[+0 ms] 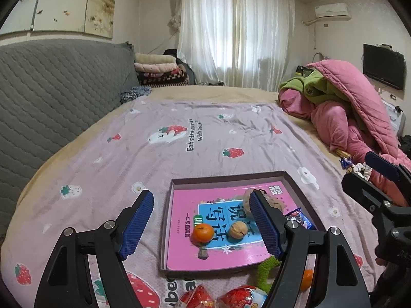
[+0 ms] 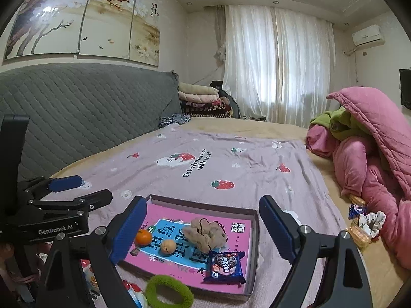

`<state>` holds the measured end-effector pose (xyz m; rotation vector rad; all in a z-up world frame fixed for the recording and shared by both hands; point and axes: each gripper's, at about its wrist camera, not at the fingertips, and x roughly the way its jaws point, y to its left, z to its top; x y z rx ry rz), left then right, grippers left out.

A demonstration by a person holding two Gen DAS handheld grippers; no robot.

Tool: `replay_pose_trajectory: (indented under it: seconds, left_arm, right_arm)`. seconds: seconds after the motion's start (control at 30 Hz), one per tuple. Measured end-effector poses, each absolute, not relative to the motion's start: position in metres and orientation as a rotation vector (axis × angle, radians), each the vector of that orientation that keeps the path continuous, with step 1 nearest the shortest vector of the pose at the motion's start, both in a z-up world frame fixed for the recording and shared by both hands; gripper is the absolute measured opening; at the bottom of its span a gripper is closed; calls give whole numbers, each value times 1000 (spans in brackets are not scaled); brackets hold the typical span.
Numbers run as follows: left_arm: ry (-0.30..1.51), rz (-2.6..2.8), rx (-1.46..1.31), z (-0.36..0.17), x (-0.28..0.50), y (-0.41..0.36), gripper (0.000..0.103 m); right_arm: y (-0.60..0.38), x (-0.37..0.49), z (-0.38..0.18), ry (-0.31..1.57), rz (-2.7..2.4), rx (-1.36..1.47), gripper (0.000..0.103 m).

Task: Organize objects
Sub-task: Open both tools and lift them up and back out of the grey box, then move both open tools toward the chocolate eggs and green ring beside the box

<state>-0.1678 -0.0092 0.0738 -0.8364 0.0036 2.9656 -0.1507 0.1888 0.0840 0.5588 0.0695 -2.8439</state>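
Note:
A shallow brown box (image 1: 231,177) (image 2: 254,231) lies on the bedspread with a pink book (image 1: 185,251) (image 2: 179,218) inside. On the book sit a tangerine (image 1: 203,233) (image 2: 143,237), a walnut (image 1: 237,229) (image 2: 167,247), a beige plush (image 2: 205,233) and a blue cookie packet (image 2: 225,267) (image 1: 299,218). A green fuzzy ring (image 2: 168,292) (image 1: 265,269) lies in front of the box. My left gripper (image 1: 201,220) (image 2: 77,190) is open and empty above the box. My right gripper (image 2: 203,231) (image 1: 370,174) is open and empty above the box.
Red snack packets (image 1: 221,296) and a second tangerine (image 1: 307,278) lie near the box's front edge. A pink and green quilt pile (image 2: 367,154) stands at the right, with small snacks and a scrunchie (image 2: 370,222) beside it. A grey headboard (image 2: 77,118) runs along the left.

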Motion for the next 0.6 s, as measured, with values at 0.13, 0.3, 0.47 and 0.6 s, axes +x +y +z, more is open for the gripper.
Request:
replay_pose_trajectory:
  seconds: [0.13,0.3,0.47,0.6]
  left_arm:
    - [4,2966,-824,76,-157,-13,78]
    - [28,2989,-812,74,-143,-20,78]
    - [63,3015,-815,68,-129,-26,78]
    - [60,3015,-828,60,-121,-28,78]
  right_arm:
    - [188,-147,87,85,-2849,547,89]
    - [185,-140,89,119,-2852,541,89]
    - [184,-130,92,114,-2854,521,89]
    - [181,-120,88,130,-2861,517,89]
